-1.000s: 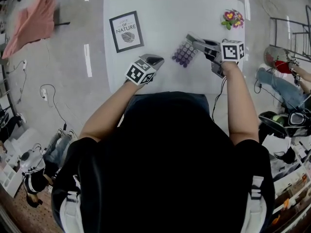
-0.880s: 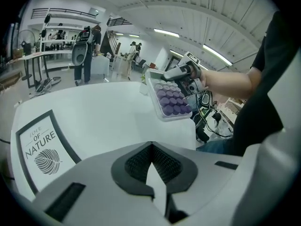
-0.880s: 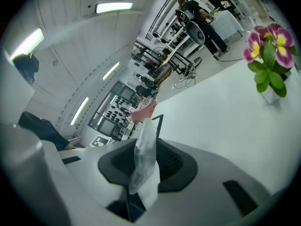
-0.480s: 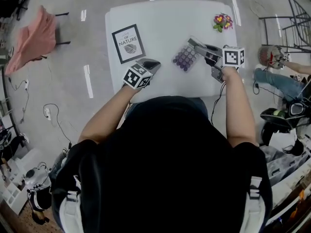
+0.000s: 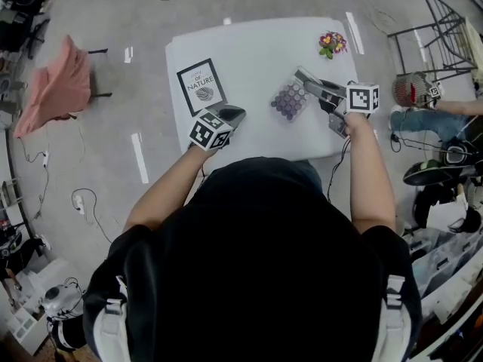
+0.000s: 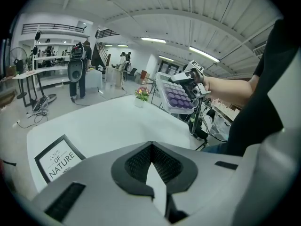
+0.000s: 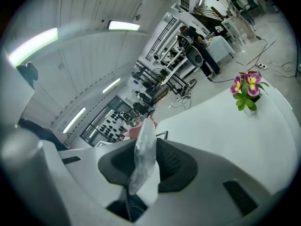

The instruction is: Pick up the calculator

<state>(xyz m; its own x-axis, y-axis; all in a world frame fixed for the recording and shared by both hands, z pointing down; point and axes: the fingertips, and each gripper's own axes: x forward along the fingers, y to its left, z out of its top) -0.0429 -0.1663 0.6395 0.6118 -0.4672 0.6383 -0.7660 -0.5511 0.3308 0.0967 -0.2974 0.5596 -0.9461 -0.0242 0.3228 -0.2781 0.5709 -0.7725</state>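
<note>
At frame's upper right, the right gripper (image 5: 309, 84) clamps the purple-keyed, clear-cased calculator (image 5: 290, 99) by its edge. I'd lift it level. The left gripper (image 5: 232, 115) is closed and empty.

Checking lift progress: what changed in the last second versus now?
The right gripper, still shut on the calculator, has carried it higher above the table. The left gripper has risen too, holding nothing. The head view has pulled back, so the table looks smaller. The framed print and flower pot have not moved on the table.
</note>
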